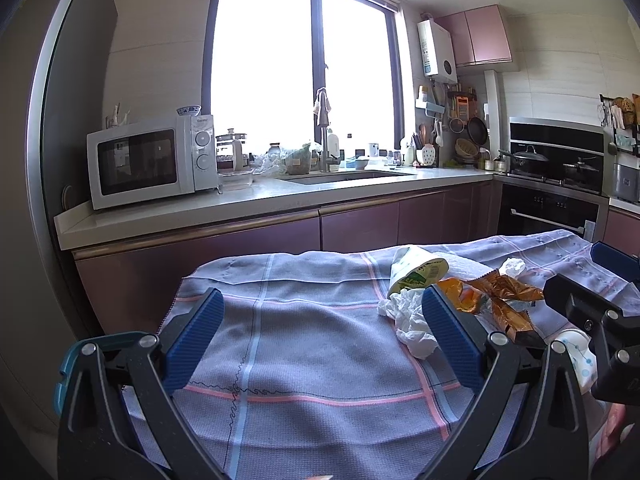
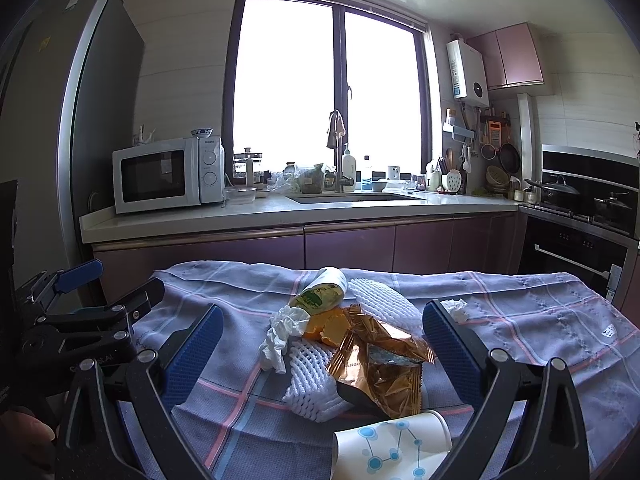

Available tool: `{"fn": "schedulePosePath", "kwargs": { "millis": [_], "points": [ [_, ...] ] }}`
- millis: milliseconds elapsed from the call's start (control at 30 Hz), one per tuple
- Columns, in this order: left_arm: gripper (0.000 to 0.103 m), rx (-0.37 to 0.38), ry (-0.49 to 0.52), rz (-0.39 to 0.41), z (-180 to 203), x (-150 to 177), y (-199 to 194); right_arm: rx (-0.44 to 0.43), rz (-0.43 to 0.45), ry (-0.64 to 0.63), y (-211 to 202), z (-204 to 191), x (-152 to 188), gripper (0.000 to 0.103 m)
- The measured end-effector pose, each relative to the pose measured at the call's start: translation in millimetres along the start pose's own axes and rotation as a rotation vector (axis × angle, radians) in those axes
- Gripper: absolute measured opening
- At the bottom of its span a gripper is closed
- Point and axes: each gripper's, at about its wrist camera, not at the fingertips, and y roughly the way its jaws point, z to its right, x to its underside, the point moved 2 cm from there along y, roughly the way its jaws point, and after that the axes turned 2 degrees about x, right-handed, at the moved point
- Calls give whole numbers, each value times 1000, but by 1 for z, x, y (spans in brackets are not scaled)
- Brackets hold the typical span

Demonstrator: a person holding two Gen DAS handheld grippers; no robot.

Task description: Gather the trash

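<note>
Nothing looks collected yet, and no bin or bag is in view. The right gripper (image 2: pixel 320 344) has its fingers spread wide and empty around the trash heap on the cloth-covered worktop (image 2: pixel 540 320): gold wrapper (image 2: pixel 380 364), white foam net (image 2: pixel 316 384), crumpled tissue (image 2: pixel 278 340), green-labelled cup (image 2: pixel 320 294), with a paper cup (image 2: pixel 396 444) nearest the camera. The left gripper (image 1: pixel 322 332) is likewise released over bare cloth, the heap beside its right finger.

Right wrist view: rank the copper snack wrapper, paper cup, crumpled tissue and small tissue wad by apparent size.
1. Copper snack wrapper.
2. Paper cup, enlarged by nearness and partly cut off, so unsure against the wrapper.
3. Crumpled tissue.
4. Small tissue wad.
</note>
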Motion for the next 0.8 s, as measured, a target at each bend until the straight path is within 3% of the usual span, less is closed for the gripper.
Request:
{"fn": "schedulePosePath", "kwargs": {
  "millis": [800],
  "points": [
    [97, 1, -29, 52, -4, 2, -8, 5, 7, 11, 0, 2, 0, 96]
  ]
}}
